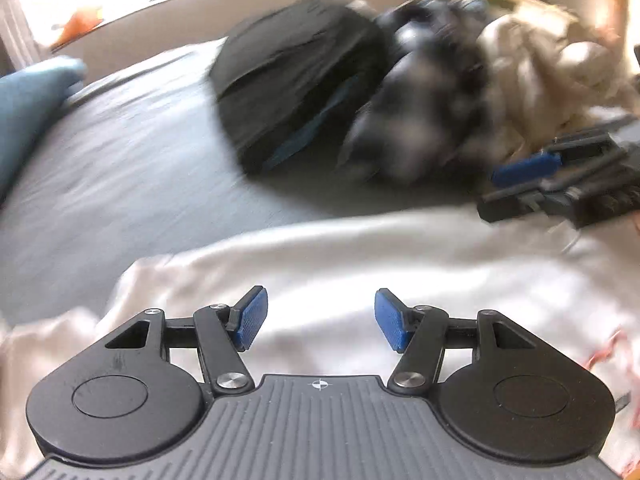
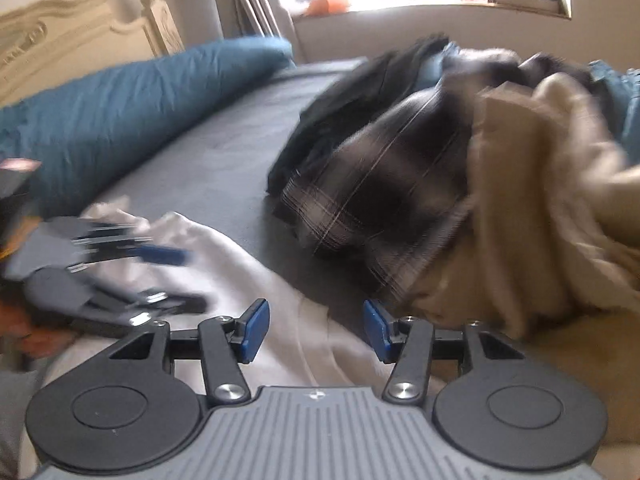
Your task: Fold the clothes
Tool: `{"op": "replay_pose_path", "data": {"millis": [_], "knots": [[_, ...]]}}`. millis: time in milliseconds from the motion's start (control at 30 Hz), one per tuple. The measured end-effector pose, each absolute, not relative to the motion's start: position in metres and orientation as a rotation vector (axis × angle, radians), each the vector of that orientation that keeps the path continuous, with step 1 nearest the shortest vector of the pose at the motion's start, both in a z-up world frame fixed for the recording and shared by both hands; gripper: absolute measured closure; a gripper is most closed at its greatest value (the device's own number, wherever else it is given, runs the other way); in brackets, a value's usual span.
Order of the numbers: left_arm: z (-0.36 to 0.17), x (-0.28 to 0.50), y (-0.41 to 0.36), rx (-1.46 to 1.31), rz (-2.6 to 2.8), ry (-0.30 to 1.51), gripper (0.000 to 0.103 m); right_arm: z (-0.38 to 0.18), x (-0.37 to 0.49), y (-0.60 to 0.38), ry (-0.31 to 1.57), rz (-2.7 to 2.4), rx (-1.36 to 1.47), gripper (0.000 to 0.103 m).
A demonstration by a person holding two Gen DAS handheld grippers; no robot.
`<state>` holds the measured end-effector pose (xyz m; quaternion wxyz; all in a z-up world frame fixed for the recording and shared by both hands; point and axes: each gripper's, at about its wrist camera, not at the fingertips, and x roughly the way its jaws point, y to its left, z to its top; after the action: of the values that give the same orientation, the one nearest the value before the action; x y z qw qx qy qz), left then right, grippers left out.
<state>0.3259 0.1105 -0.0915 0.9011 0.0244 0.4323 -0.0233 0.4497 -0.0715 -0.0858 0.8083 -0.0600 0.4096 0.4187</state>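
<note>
White garment (image 1: 360, 248) lies spread at bed's (image 1: 120, 152) near edge; left gripper (image 1: 318, 318) and right gripper (image 2: 316, 330) hover over it, both jaws apart, empty. Clothes pile (image 2: 460, 168) sits beyond.

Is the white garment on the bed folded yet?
Not folded: the white garment lies spread and rumpled across the grey bed, edges loose.
</note>
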Motion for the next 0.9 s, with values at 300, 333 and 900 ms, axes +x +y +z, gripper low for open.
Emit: {"op": "replay_pose_path", "data": {"millis": [300, 333, 900], "knots": [[-0.108, 0.306, 0.133, -0.058, 0.025, 0.875, 0.044, -0.108, 0.46, -0.041, 0.954, 0.875, -0.136, 0.075], [-0.11, 0.306, 0.133, -0.069, 0.028, 0.864, 0.044, -0.106, 0.457, -0.04, 0.953, 0.884, -0.143, 0.084], [-0.097, 0.313, 0.119, -0.211, 0.049, 0.676, 0.041, -0.112, 0.311, -0.021, 0.539, 0.904, -0.519, 0.081]]}}
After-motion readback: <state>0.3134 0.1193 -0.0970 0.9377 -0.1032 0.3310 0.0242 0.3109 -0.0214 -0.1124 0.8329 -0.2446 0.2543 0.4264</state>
